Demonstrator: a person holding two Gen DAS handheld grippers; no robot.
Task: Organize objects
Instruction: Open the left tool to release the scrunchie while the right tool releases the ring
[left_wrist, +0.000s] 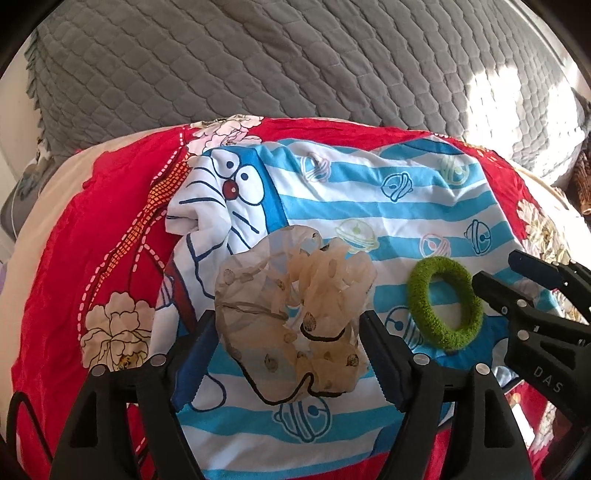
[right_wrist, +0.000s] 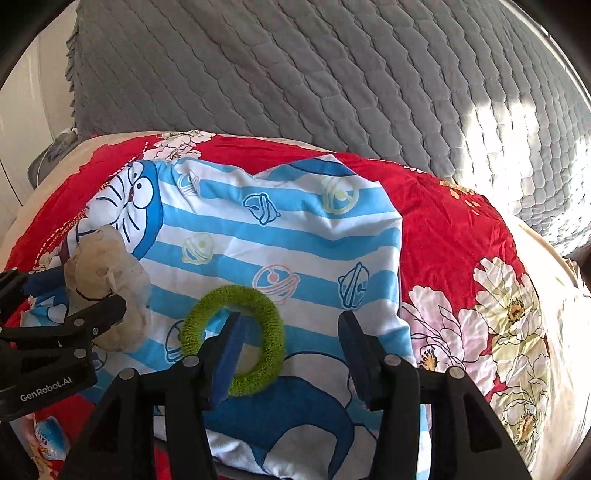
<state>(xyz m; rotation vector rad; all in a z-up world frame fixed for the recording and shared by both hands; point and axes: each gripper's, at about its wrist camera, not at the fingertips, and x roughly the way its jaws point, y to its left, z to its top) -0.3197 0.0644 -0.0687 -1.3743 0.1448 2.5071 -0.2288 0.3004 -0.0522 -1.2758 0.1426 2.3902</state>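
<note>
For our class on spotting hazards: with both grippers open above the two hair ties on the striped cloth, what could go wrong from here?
1. The left gripper straddles the sheer beige scrunchie; its loose frills might snag on a pad.
2. One right gripper finger sits over the green hair tie hole and might hook it.
3. The wrinkled striped cloth could get pinched too.

A red floral quilt (left_wrist: 92, 229) covers the bed; a blue-striped cartoon cloth (left_wrist: 332, 199) lies spread across its middle, reaching the near edge.

Green hair tie (right_wrist: 236, 338) — (beige scrunchie (left_wrist: 295, 314))
</note>
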